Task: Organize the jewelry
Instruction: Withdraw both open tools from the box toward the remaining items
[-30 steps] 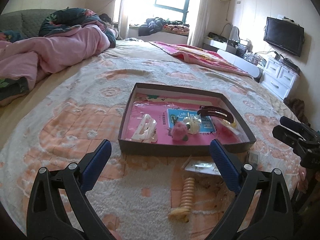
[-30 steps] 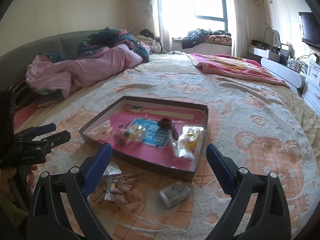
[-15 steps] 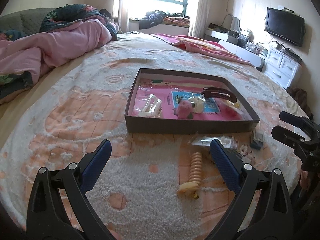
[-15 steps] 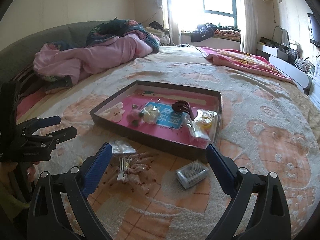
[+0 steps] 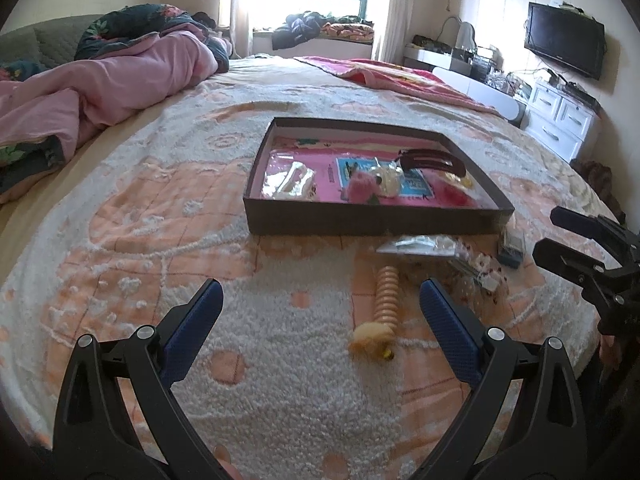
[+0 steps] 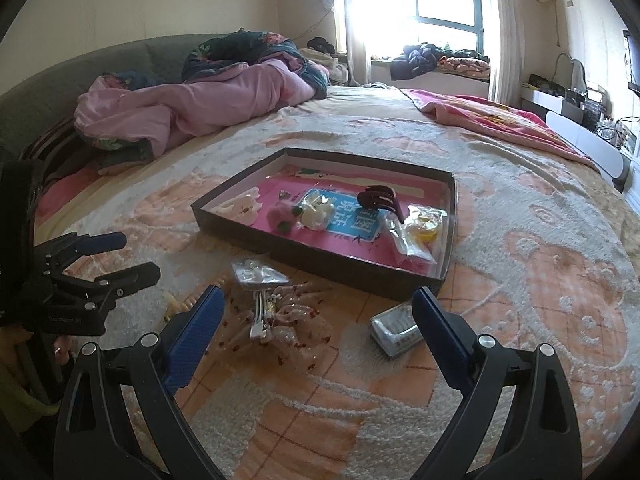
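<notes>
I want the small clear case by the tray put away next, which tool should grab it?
Probably the right tool: the clear case lies on the blanket just inside its right finger, its jaws open. From the left tool, the case sits far off to the side.

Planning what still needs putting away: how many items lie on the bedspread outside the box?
4. A yellow spiral hair tie, a clear packet, a bag of hair clips beside it, and a small clear case near the box corner. Smaller pieces may be hidden.
</notes>
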`<state>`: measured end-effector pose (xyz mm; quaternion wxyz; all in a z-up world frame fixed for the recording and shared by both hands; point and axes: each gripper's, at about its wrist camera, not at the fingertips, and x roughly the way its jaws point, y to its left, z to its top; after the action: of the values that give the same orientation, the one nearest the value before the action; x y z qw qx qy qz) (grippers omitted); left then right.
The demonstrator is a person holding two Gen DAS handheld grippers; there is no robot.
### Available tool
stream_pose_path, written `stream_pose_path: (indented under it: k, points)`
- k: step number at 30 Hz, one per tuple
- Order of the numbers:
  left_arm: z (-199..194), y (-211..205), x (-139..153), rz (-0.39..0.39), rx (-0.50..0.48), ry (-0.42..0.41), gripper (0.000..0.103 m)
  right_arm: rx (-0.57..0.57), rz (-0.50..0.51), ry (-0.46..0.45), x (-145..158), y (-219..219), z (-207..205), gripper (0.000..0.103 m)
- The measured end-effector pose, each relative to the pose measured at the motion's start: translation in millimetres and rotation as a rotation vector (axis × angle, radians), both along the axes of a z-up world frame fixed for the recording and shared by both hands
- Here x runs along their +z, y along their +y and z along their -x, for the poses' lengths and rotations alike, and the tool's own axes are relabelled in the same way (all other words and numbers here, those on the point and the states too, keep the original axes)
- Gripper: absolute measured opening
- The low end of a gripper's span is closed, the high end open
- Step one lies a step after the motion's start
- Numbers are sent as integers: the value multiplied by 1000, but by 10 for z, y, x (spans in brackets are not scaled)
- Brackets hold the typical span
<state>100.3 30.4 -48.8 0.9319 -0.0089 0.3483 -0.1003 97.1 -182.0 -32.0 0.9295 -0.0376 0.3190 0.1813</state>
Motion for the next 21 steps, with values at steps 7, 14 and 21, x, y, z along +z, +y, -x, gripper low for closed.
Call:
stream_pose_path:
  k: [7,14,21]
  points:
    - [32,-66,-89,-22,-19,26,90,28,12,22,-93,60,8,92]
    - [2,-132,-193,-43,-45,61,90,55,14,49,-195,90,-22,92]
    - [-23,-222,-310,-61,-90,93,76,66,9,94,-329,82,-101,89]
